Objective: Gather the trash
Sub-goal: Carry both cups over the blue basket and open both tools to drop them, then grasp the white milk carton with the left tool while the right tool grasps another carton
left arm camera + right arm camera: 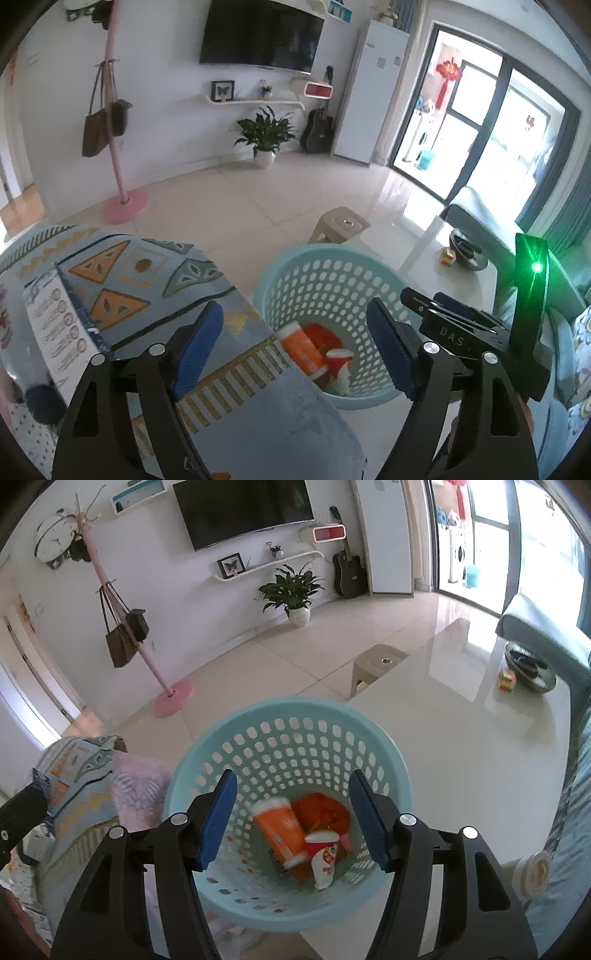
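- A pale-blue perforated basket (288, 734) stands on the floor against the corner of a white table (461, 746); the right gripper (293, 818) hangs directly above its mouth, blue pads spread wide and holding nothing.
- Inside the basket lie an orange cup (279, 829), a crumpled orange wrapper (325, 810) behind it, and a small red-and-white packet (325, 853) in front, all resting on the bottom.
- Judging by that pile, collection looks well under way: several pieces are already binned and neither gripper carries anything.
- What may be left, as a judgement only: a small yellow-red carton (506, 679) sits on the table well beyond the basket, beside a dark dish (532, 672), and a round lidded cup (535, 873) lies at the table's near right edge.
- The left gripper (295, 352) hovers beside the basket, over a patterned blanket (122, 273), its pads likewise parted and empty.
- Only the left view shows a printed leaflet (59, 321) on that blanket, left of the basket, and the right gripper's body with a green light.
- Only the right view shows the basket's whole interior and the lidded cup; from the left, the blanket hides part of the trash.
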